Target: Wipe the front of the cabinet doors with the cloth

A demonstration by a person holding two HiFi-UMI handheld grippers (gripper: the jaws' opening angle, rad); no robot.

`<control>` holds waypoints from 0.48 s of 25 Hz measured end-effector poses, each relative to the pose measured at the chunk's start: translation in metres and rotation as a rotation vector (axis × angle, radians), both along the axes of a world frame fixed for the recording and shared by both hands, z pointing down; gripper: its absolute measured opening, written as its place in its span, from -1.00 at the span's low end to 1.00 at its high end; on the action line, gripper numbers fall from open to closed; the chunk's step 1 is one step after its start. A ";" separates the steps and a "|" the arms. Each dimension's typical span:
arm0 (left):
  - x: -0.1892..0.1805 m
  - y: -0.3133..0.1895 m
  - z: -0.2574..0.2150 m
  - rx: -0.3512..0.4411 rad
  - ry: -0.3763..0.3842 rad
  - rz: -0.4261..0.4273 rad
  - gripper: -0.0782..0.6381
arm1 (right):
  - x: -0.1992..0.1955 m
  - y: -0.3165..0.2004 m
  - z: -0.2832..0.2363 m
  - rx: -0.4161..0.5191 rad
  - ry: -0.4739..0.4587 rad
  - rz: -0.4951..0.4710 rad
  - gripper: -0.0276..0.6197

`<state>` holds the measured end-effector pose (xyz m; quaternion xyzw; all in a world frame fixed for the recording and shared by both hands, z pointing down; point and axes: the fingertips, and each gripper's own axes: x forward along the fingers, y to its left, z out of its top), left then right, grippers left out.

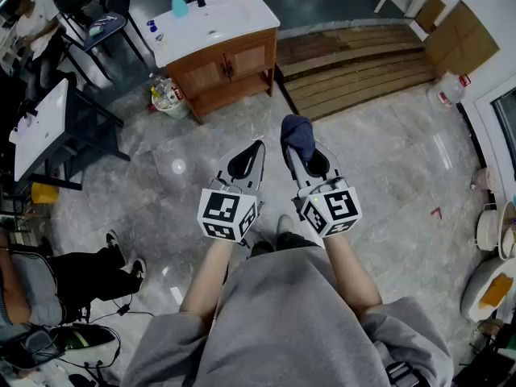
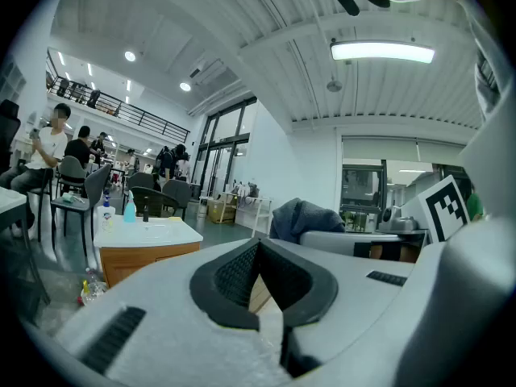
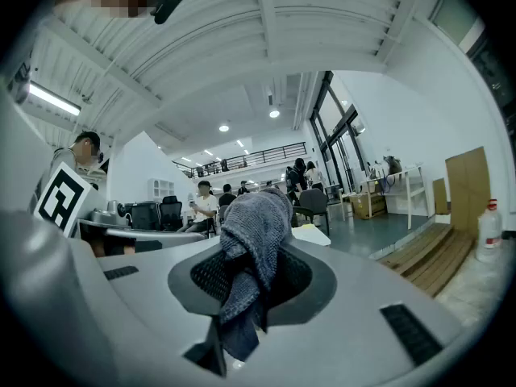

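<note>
the cloth (image 1: 297, 135) is a dark blue-grey knit rag with a coarse, ribbed weave, bunched into a rounded lump. it sits clamped in the right gripper (image 1: 309, 158), whose jaws are closed on its middle. in the right gripper view the cloth (image 3: 251, 244) bulges up above the black pads, and a narrower tail of it hangs down through the gap between them. it looks dry and limp, folded over on itself, with no flat face spread out.

the left gripper (image 1: 247, 160) is held just beside the right one, level with it, and has nothing in it. its jaws are brought together, so only the curved hollow between the black pads (image 2: 232, 279) stays open, and floor and planks show through that.

both grippers are held out in front of the person, above a grey marbled floor (image 1: 379, 168). the cabinet (image 1: 222, 64) stands well apart from the cloth, ahead and to the left. it is a low wooden unit with two panelled doors (image 1: 248, 58) and a white top with a basin. a light blue bottle (image 1: 178, 5) stands on the top near its back edge. a bag of bottles (image 1: 166, 96) rests on the floor against the cabinet's left end. wooden planks (image 1: 355, 64) lie on the floor to its right, and a sheet of cardboard (image 1: 456, 35) leans by the wall beyond them.
</note>
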<state>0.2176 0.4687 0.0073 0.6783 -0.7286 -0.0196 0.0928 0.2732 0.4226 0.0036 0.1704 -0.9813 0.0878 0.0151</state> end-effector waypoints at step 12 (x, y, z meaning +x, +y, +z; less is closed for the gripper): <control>0.013 -0.023 0.011 -0.041 0.006 -0.019 -0.76 | 0.015 -0.029 0.006 0.019 0.008 -0.018 -0.64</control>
